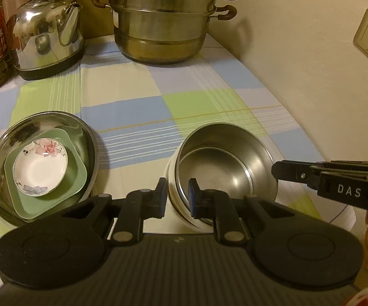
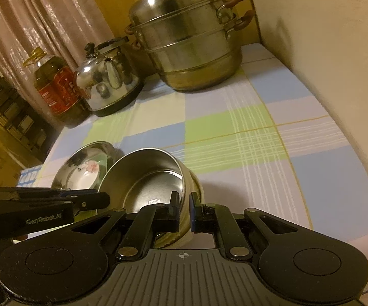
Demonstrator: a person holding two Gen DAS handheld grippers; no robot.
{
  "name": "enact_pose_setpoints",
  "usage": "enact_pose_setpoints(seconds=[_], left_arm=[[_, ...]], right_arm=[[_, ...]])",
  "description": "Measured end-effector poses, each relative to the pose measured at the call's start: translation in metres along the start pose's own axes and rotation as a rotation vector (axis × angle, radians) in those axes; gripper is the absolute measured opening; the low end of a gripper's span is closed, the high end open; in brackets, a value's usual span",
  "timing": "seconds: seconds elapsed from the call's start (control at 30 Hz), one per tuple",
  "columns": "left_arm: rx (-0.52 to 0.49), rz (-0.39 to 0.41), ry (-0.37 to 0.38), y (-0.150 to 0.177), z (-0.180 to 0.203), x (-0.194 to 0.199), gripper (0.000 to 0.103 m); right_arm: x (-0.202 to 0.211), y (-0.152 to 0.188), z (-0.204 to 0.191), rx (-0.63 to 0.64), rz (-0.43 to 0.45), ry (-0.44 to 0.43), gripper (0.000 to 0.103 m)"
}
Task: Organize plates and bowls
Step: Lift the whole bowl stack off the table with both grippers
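Both claws are pinching the tilted steel bowl [image 1: 222, 163] by opposite rim edges: left claw [image 1: 177, 196], right claw [image 2: 184, 210]. It is sitting near 3 nested dishes [image 1: 41, 165] on the tabletop [image 1: 184, 97].

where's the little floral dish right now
In the left wrist view the floral dish sits at lower left, on a green square plate inside a steel basin.

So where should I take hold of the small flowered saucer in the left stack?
By its raised rim. The flowered saucer lies flat in the green square plate, so come down from above with one gripper finger inside the rim and one outside, at its near edge.
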State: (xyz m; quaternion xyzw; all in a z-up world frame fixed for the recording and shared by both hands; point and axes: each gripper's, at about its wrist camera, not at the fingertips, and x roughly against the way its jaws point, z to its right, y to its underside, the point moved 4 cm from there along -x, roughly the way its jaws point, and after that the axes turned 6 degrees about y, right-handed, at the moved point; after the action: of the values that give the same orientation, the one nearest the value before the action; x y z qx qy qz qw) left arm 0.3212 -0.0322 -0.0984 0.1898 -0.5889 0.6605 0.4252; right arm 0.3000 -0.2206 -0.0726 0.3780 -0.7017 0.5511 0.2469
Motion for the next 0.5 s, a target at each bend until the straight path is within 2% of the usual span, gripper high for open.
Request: enact_pose_setpoints(seconds=[0.2,0.3,0.5], left_arm=[[0.045,0.011,0.018,-0.006,-0.003,0.001,0.015],[0.046,0.007,0.006,-0.009,-0.004,-0.003,0.015],[0.076,-0.035,0.011,-0.009,-0.007,-0.015,0.015]], right_arm=[[-0.003,-0.008,0.001,0.011,-0.002,-0.005,0.009],[-0.01,-0.014,0.004,0.006,-0.009,-0.002,0.016],[-0.027,-0.022,0.013,-0.042,-0.037,-0.032,0.017]])
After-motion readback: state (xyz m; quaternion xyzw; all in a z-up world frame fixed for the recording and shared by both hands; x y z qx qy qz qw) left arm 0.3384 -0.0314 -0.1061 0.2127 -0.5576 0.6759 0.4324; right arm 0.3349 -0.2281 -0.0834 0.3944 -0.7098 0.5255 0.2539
